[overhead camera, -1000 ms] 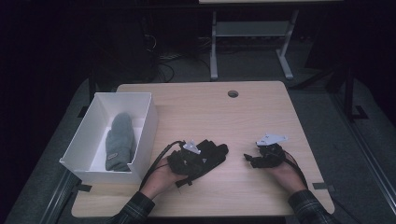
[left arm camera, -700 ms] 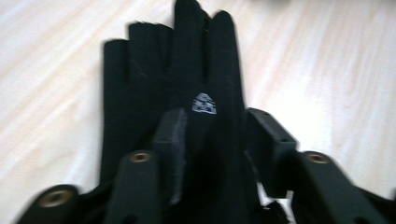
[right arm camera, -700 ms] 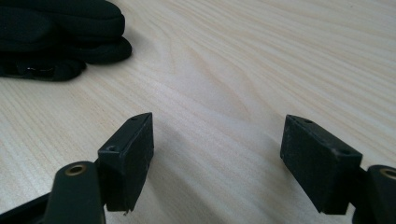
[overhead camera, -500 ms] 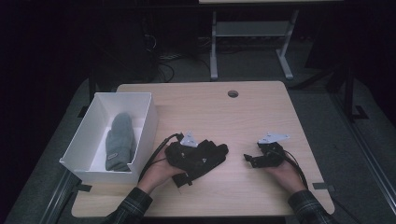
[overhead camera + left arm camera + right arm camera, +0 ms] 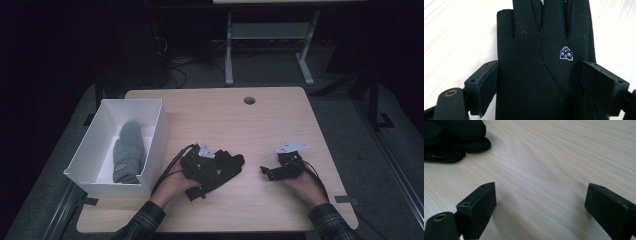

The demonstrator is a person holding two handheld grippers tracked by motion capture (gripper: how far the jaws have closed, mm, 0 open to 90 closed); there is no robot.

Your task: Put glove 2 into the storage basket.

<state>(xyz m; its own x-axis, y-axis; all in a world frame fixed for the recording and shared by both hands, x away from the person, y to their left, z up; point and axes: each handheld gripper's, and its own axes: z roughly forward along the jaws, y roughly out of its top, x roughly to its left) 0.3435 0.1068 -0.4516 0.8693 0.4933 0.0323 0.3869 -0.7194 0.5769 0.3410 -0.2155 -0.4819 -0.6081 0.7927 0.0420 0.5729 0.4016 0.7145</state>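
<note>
A black glove (image 5: 234,162) lies flat on the wooden table (image 5: 225,120), a small white logo on its back (image 5: 565,53). My left gripper (image 5: 212,167) rests over its cuff end. In the left gripper view the glove (image 5: 536,37) lies between the jaws of that gripper (image 5: 539,66), which have just been opening and stand apart without pressing it. My right gripper (image 5: 267,172) lies on the table to the right, pointing at the glove (image 5: 449,137). The jaws of the right gripper (image 5: 540,187) have also just been opening, with only bare wood between them.
A white box (image 5: 155,135) stands at the table's left edge with a grey mitten (image 5: 127,150) inside. A round cable hole (image 5: 249,100) sits near the far edge. Beyond the table are a metal stand and cables on the dark floor.
The left hand has shifted slightly over the black glove. The right hand has kept still.
</note>
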